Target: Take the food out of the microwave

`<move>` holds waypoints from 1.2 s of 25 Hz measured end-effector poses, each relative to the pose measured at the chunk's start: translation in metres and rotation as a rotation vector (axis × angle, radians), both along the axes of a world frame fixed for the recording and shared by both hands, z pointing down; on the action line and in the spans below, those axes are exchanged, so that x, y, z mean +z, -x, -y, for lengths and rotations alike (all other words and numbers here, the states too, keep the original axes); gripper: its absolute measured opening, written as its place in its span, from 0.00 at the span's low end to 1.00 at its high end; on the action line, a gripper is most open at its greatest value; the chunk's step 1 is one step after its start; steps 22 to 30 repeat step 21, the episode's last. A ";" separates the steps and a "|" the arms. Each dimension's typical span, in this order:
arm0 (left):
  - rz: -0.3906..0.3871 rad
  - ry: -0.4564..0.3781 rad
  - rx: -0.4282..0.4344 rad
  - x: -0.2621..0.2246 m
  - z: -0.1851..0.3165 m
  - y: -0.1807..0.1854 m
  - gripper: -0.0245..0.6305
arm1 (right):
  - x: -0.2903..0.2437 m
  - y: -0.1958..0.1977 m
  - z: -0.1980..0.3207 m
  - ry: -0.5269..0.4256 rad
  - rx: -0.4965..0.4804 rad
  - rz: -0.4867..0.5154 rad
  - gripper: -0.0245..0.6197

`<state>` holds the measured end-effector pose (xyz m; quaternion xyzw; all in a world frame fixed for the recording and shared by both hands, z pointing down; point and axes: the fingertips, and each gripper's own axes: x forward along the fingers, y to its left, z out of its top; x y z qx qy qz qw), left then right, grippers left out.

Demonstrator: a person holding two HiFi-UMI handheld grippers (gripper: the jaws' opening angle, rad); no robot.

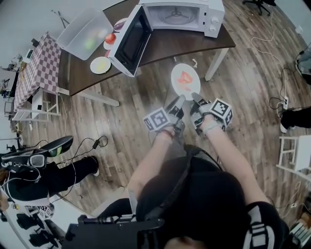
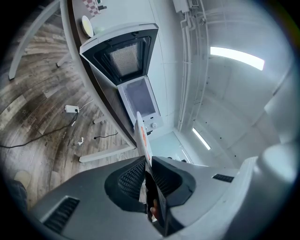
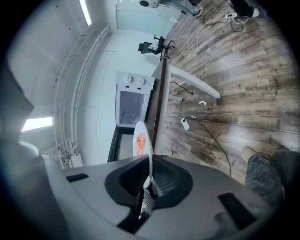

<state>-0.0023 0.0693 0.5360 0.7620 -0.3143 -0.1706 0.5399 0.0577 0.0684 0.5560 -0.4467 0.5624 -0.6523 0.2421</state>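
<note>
Plate [image 1: 176, 73] of food [image 1: 184, 78] clamped at its near rim by left gripper [image 1: 179, 103] and right gripper [image 1: 197, 101], outside the microwave [image 1: 214, 19]

Both pairs of jaws are pressed shut on the white plate's near edge, side by side (the rim is seen edge-on in both gripper views); the plate is held roughly level over the wooden floor [image 1: 121, 126], its long axis pointing away from the person toward the table [image 1: 184, 46], with orange-red food at its centre; beyond, the microwave door [image 1: 130, 41] is swung open

A lab-like test room: microwave [image 1: 194, 14] on a brown table [image 1: 184, 44], loose cables [image 3: 211, 136] across wood-look flooring [image 1: 131, 126], office chair [image 3: 157, 44], ceiling strip lights [image 2: 236, 57].
</note>
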 end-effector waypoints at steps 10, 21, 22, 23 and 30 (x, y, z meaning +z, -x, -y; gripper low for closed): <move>0.004 -0.017 0.010 -0.006 -0.020 -0.008 0.11 | -0.003 -0.008 -0.021 0.006 0.019 0.035 0.06; 0.006 -0.015 0.032 -0.010 -0.027 -0.012 0.11 | -0.008 -0.011 -0.028 0.000 0.019 0.036 0.06; 0.006 -0.015 0.032 -0.010 -0.027 -0.012 0.11 | -0.008 -0.011 -0.028 0.000 0.019 0.036 0.06; 0.006 -0.015 0.032 -0.010 -0.027 -0.012 0.11 | -0.008 -0.011 -0.028 0.000 0.019 0.036 0.06; 0.006 -0.015 0.032 -0.010 -0.027 -0.012 0.11 | -0.008 -0.011 -0.028 0.000 0.019 0.036 0.06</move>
